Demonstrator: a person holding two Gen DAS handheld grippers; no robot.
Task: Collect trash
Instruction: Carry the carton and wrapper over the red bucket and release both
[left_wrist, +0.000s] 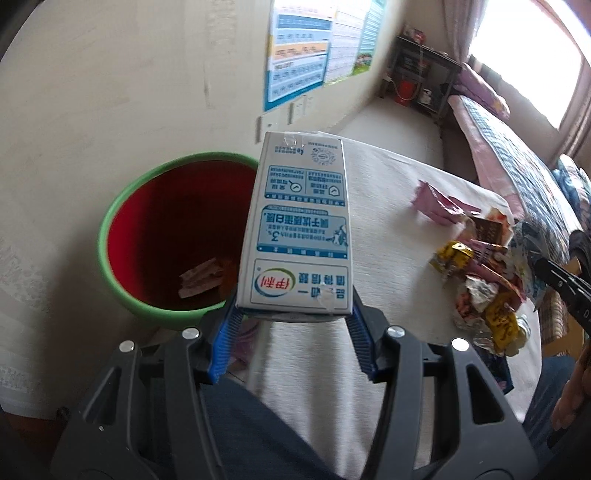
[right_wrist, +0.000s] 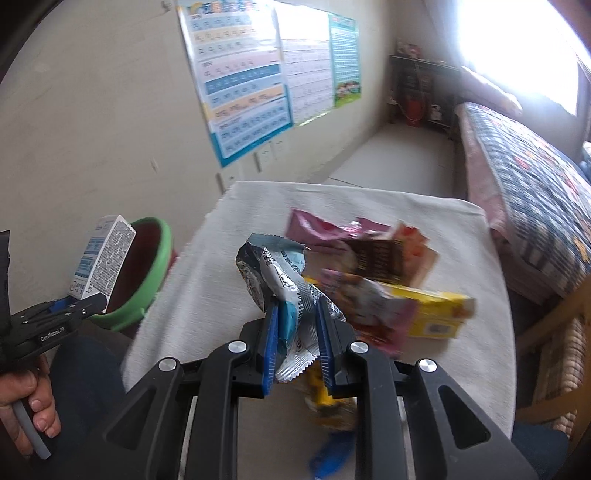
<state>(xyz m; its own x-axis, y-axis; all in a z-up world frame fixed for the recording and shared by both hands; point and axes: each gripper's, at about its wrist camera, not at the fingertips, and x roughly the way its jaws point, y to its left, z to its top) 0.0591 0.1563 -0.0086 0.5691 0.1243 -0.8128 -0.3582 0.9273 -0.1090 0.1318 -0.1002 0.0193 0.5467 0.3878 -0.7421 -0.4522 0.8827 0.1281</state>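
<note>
The left gripper (left_wrist: 293, 315) is clamped on one white and blue milk carton (left_wrist: 295, 229), its blue pads (left_wrist: 225, 339) pressing the carton's two sides near the bottom end. The carton's print reads upside down from this wrist: a red, green and blue oval logo in Chinese characters, a large "3", panels of small blue text and a round code mark. In the right wrist view its side panel is dense black print, too small to read, and the left gripper's body bears "GenRobot.AI".

The carton hangs beside one bin (left_wrist: 122, 206), green outside and red inside, which stands off the table's left edge with a few scraps (left_wrist: 203, 282) at its bottom.

The right gripper (right_wrist: 295, 336) pinches one crumpled silver and blue wrapper (right_wrist: 277, 273) in a narrow grip, above the table (right_wrist: 229, 236).

Toward the table's right edge lies a pile of wrappers (right_wrist: 373, 280): a pink one, a brown one, a yellow box, others uncountable. Three charts (right_wrist: 240, 74) hang on the wall.
</note>
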